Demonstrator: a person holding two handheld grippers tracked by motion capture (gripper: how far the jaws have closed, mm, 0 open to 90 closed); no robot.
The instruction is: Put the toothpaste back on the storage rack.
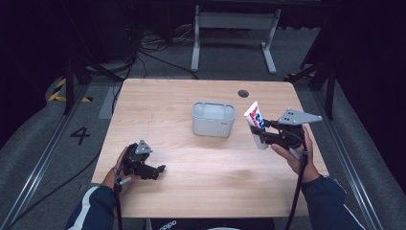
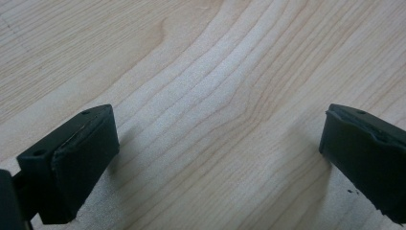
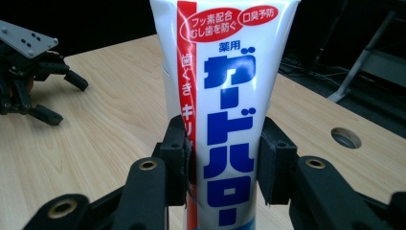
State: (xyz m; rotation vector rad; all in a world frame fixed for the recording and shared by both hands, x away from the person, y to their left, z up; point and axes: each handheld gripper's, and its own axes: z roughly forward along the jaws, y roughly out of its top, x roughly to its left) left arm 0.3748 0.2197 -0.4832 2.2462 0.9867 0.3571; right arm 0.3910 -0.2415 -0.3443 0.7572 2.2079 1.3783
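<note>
Here the toothpaste tube stands clamped in the right claw.

This looks like a recording lab: a bare wooden table stands on grey floor between metal rails, with bundles of cables behind it (dark curtains all around) and a floor number mark.

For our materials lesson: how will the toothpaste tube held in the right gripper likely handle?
The toothpaste tube is probably soft: the right gripper pinches its sides. Its glossy skin may slip. Narrow and upright, it would likely tip if stood on the table.
</note>
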